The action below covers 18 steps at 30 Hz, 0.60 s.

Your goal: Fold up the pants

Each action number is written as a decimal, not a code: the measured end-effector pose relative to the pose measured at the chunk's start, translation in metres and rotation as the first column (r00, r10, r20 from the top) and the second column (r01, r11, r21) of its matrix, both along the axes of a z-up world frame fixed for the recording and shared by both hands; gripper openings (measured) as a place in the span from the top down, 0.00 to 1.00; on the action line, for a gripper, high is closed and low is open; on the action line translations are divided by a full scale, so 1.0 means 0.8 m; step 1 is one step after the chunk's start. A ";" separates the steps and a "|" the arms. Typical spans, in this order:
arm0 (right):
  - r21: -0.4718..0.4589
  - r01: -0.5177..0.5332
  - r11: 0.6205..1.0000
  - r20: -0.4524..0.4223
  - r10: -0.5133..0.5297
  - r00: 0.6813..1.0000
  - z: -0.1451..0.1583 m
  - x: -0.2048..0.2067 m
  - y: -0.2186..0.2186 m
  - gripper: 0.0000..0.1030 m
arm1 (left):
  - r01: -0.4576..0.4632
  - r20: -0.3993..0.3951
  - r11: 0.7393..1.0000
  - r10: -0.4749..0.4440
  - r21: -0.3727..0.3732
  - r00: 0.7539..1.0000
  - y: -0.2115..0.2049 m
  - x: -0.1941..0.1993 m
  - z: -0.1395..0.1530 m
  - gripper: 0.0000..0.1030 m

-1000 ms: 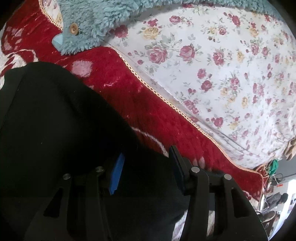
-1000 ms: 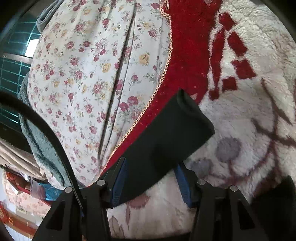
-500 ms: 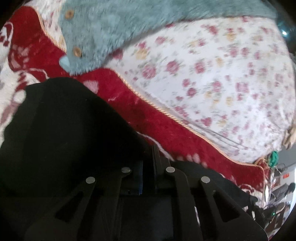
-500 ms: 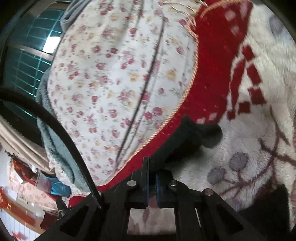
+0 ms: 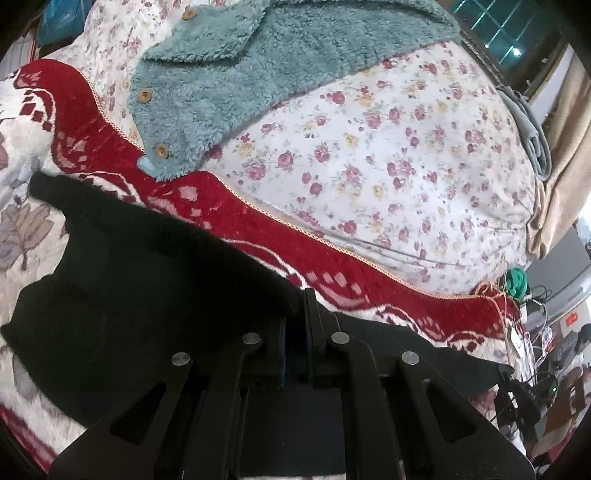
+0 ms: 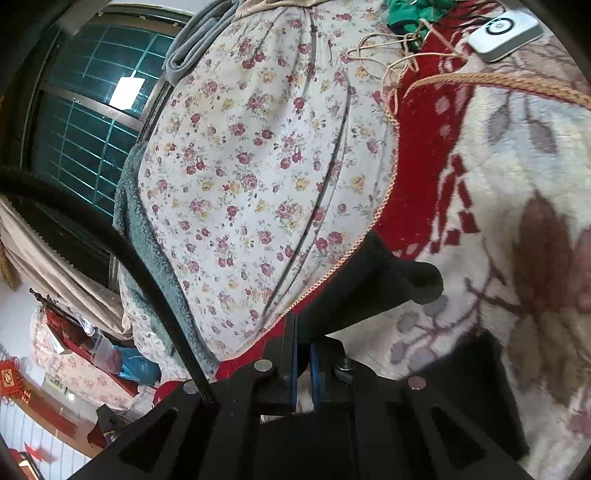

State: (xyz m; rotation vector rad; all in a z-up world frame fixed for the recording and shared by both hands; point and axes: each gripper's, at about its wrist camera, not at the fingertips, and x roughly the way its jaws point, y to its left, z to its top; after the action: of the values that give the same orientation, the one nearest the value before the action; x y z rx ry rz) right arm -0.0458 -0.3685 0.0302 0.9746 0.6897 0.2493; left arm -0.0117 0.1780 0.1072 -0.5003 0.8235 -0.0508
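Observation:
Black pants (image 5: 122,295) lie on a red and cream plush blanket (image 5: 229,214). In the left wrist view my left gripper (image 5: 297,325) is shut on the pants' upper edge, and the cloth spreads out to the left and trails right behind the fingers. In the right wrist view my right gripper (image 6: 303,354) is shut on another part of the black pants (image 6: 369,288), whose free end sticks up and right above the blanket (image 6: 517,184). Both held edges hang lifted off the blanket.
A floral quilt (image 5: 388,155) is heaped behind the blanket, with a teal fleece garment (image 5: 229,74) on top of it. A white device (image 6: 506,29), loose cord and green cloth lie at the blanket's far end. A window (image 6: 85,122) and curtains stand beyond.
Both grippers went from open around the pants to shut on them. Both then rose and drew back, lifting the cloth, so more of the bed shows.

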 end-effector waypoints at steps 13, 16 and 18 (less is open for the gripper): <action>0.038 0.016 0.999 -0.070 -0.013 0.997 -0.037 -0.069 -0.009 0.95 | 0.022 0.012 0.997 -0.023 0.075 1.000 -0.015 -0.089 -0.021 0.93; 0.037 0.016 0.999 -0.122 -0.011 0.992 -0.063 -0.088 -0.003 0.95 | 0.021 -0.029 0.996 -0.018 0.091 0.999 -0.013 -0.099 -0.045 0.93; 0.045 0.044 0.998 -0.188 -0.035 0.982 -0.091 -0.094 -0.006 0.95 | 0.020 -0.084 0.994 -0.011 0.110 0.996 -0.015 -0.099 -0.070 0.93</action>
State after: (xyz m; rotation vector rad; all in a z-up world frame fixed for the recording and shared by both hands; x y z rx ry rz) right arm -0.1207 -0.3734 -0.0428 1.0665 0.8384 0.1413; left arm -0.0912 0.1657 0.0512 -0.3938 0.9063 0.0015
